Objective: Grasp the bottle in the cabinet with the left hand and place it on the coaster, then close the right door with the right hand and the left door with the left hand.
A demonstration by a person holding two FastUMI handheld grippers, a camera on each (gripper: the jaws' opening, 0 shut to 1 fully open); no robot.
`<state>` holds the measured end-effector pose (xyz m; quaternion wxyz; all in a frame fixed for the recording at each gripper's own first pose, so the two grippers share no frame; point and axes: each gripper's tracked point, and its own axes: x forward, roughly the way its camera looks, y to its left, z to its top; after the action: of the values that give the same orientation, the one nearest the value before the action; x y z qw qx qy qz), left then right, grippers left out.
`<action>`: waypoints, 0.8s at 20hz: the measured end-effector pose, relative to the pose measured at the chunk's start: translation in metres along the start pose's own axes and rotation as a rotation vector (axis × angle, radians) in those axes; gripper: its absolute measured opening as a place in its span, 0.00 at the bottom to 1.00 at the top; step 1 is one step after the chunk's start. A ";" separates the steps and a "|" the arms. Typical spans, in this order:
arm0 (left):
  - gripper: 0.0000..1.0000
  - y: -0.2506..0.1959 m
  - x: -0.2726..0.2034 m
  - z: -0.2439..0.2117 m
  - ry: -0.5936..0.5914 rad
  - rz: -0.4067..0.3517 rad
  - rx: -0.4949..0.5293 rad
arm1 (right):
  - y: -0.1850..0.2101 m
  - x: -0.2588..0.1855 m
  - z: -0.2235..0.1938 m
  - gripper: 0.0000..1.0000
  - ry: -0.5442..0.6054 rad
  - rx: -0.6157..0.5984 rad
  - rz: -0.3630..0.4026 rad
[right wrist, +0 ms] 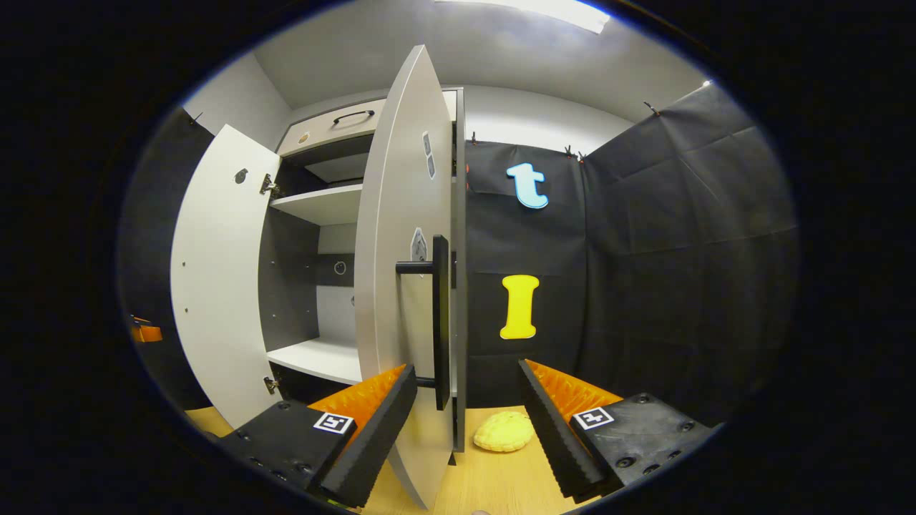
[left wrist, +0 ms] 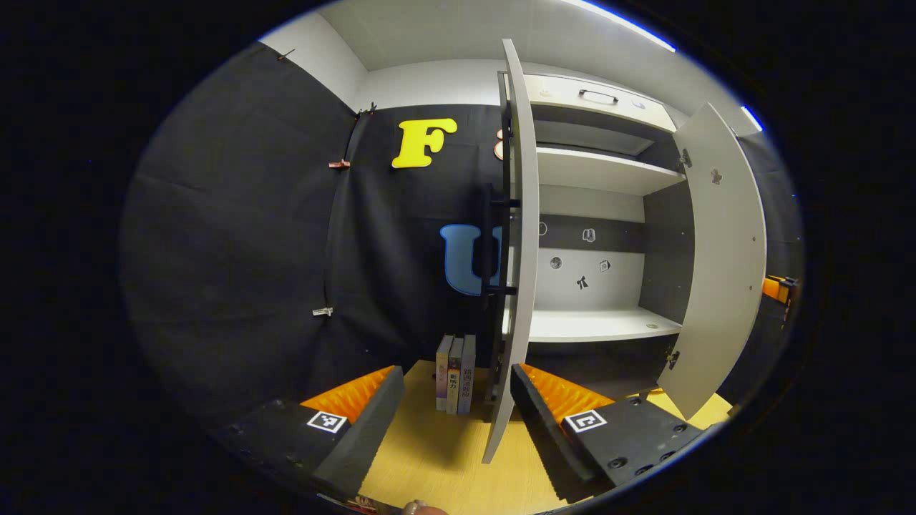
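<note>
The cabinet (left wrist: 594, 322) stands on a wooden table with both doors swung wide. Its left door (left wrist: 519, 250) is edge-on to me in the left gripper view, black handle (left wrist: 501, 243) on its outer side. My left gripper (left wrist: 456, 379) is open, and the door's lower edge sits between its fingers, close to the right one. In the right gripper view the right door (right wrist: 404, 272) and its black bar handle (right wrist: 440, 322) rise just ahead of my open right gripper (right wrist: 466, 368), near its left finger. The left door (right wrist: 222, 279) shows beyond.
Three books (left wrist: 456, 375) stand upright on the table left of the cabinet. A yellow lumpy round object (right wrist: 504, 431) lies on the table by the cabinet's right side. A drawer with a handle (left wrist: 597, 95) tops the cabinet. Black cloth walls close in on both sides.
</note>
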<state>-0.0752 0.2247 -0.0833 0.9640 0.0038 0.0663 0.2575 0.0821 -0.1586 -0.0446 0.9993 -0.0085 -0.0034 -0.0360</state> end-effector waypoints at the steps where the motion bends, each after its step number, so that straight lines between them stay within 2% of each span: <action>1: 0.95 0.001 -0.001 -0.001 0.001 0.004 0.007 | 0.006 0.002 0.000 0.95 -0.001 -0.007 0.017; 10: 0.95 0.000 0.004 -0.003 0.012 0.027 0.015 | 0.068 0.031 -0.006 0.96 0.002 0.024 0.176; 16: 0.95 0.003 0.009 -0.003 0.014 0.040 -0.001 | 0.095 0.047 -0.008 0.95 -0.004 0.023 0.226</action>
<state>-0.0691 0.2317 -0.0877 0.9581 0.0030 0.0728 0.2770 0.1356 -0.0671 -0.0540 0.9970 0.0024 -0.0047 0.0769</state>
